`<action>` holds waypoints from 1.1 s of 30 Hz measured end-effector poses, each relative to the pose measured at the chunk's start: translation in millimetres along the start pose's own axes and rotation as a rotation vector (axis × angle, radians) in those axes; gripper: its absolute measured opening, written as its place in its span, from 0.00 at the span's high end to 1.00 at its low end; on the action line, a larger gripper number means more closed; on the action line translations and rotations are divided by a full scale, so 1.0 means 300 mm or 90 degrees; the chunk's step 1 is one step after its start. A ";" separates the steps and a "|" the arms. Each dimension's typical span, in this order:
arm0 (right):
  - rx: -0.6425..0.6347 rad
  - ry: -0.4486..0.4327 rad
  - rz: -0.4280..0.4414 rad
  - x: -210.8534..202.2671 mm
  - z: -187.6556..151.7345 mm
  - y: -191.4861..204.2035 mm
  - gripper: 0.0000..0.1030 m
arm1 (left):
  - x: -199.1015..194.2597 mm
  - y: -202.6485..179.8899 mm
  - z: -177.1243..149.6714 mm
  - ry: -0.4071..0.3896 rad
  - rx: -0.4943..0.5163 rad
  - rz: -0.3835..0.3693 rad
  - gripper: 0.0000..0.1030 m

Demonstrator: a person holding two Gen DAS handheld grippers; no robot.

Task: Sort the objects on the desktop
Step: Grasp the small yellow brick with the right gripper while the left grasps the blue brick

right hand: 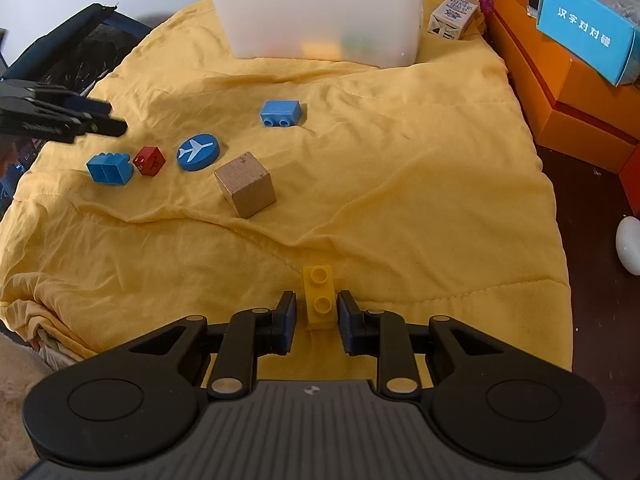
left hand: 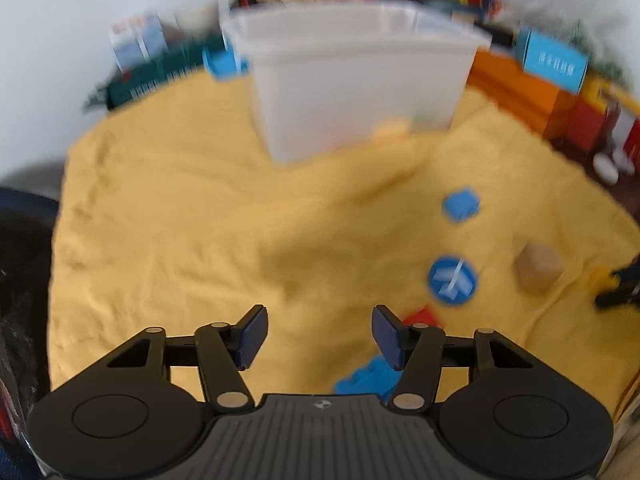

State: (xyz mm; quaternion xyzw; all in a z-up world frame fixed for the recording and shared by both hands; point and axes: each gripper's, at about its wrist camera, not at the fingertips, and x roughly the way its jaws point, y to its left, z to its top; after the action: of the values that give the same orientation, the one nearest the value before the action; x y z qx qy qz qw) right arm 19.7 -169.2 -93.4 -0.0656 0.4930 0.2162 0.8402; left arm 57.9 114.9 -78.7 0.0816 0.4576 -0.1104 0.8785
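Note:
My right gripper is open, its jaws on either side of a yellow two-stud brick on the yellow cloth, with small gaps. Further off lie a wooden cube, a blue airplane disc, a red cube and two blue bricks. A white bin stands at the back. My left gripper is open and empty above the cloth; it shows at the left in the right wrist view. A blue brick and the red cube lie by its right finger.
The yellow cloth covers the table. Orange boxes and a light blue box stand at the right. A small carton is beside the bin. A white object lies off the cloth at right. The left wrist view is blurred.

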 end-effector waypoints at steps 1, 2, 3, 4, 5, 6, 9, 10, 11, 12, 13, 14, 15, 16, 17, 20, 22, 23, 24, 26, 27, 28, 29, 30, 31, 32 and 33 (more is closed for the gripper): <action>0.000 0.000 0.000 0.000 -0.001 -0.001 0.75 | 0.011 0.007 -0.013 0.012 0.001 -0.007 0.44; -0.001 0.001 0.001 0.000 0.000 -0.001 0.75 | 0.011 0.004 -0.031 0.022 0.002 -0.016 0.44; -0.002 0.001 0.001 0.000 0.000 -0.001 0.75 | -0.001 -0.003 -0.053 0.024 0.000 -0.035 0.44; -0.004 0.002 0.002 0.000 0.000 -0.002 0.75 | -0.019 -0.012 -0.075 0.021 -0.007 -0.053 0.44; -0.005 0.002 0.003 0.001 0.001 -0.003 0.75 | -0.038 -0.022 -0.099 0.016 -0.020 -0.069 0.44; -0.005 0.002 0.004 0.002 0.001 -0.006 0.75 | -0.053 -0.032 -0.123 0.012 -0.029 -0.080 0.44; -0.001 0.005 0.010 0.005 0.005 -0.012 0.75 | -0.080 -0.069 -0.172 0.012 -0.046 -0.099 0.44; -0.001 0.006 0.012 0.006 0.007 -0.013 0.75 | -0.091 -0.078 -0.181 0.008 -0.045 -0.094 0.44; -0.004 0.007 0.013 0.007 0.009 -0.014 0.75 | -0.104 -0.084 -0.184 0.001 -0.044 -0.085 0.44; -0.006 0.008 0.014 0.007 0.011 -0.015 0.75 | -0.125 -0.084 -0.185 -0.011 -0.043 -0.082 0.44; -0.010 0.008 0.014 0.009 0.013 -0.013 0.75 | -0.147 -0.080 -0.185 -0.021 -0.047 -0.082 0.44; -0.013 0.009 0.015 0.010 0.014 -0.012 0.73 | -0.161 -0.068 -0.183 -0.023 -0.059 -0.079 0.43; -0.016 0.008 0.015 0.011 0.014 -0.010 0.73 | -0.175 -0.061 -0.178 -0.019 -0.078 -0.074 0.44; -0.020 0.008 0.015 0.012 0.014 -0.007 0.72 | -0.181 -0.064 -0.177 -0.014 -0.098 -0.069 0.43; -0.023 0.008 0.014 0.012 0.015 -0.006 0.72 | -0.185 -0.073 -0.179 -0.006 -0.124 -0.055 0.43; -0.027 0.009 0.016 0.012 0.016 -0.009 0.72 | -0.159 -0.107 -0.188 0.021 -0.200 -0.057 0.43; -0.031 0.008 0.018 0.013 0.017 -0.011 0.72 | -0.124 -0.138 -0.198 0.033 -0.206 -0.062 0.43; -0.035 0.008 0.018 0.014 0.018 -0.011 0.72 | -0.100 -0.153 -0.199 0.046 -0.201 -0.060 0.45; -0.040 0.007 0.018 0.014 0.018 -0.010 0.72 | -0.081 -0.166 -0.200 0.054 -0.192 -0.057 0.50; -0.051 0.005 0.017 0.015 0.016 -0.006 0.72 | -0.065 -0.177 -0.207 0.064 -0.183 -0.042 0.74; -0.056 0.003 0.017 0.015 0.014 -0.004 0.72 | -0.070 -0.175 -0.207 0.063 -0.182 -0.046 0.74; -0.060 0.003 0.015 0.014 0.013 -0.004 0.74 | -0.078 -0.173 -0.206 0.061 -0.183 -0.057 0.74; -0.065 0.003 0.013 0.013 0.011 -0.003 0.79 | -0.086 -0.175 -0.203 0.057 -0.181 -0.069 0.74; -0.069 0.002 0.013 0.010 0.012 -0.001 0.83 | -0.095 -0.180 -0.200 0.054 -0.176 -0.080 0.74; -0.071 0.002 0.012 0.008 0.012 0.000 0.83 | -0.102 -0.188 -0.193 0.050 -0.169 -0.085 0.74; -0.072 0.003 0.011 0.006 0.013 0.000 0.83 | -0.106 -0.198 -0.184 0.047 -0.162 -0.091 0.74; -0.072 0.003 0.010 0.004 0.013 -0.001 0.83 | -0.111 -0.205 -0.171 0.043 -0.156 -0.096 0.74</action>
State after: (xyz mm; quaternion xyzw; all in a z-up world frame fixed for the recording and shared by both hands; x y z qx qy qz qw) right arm 23.4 -167.7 -92.5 -0.1097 0.4824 0.2501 0.8323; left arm -17.6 72.1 -83.0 -0.0575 0.5020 -0.1166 0.8550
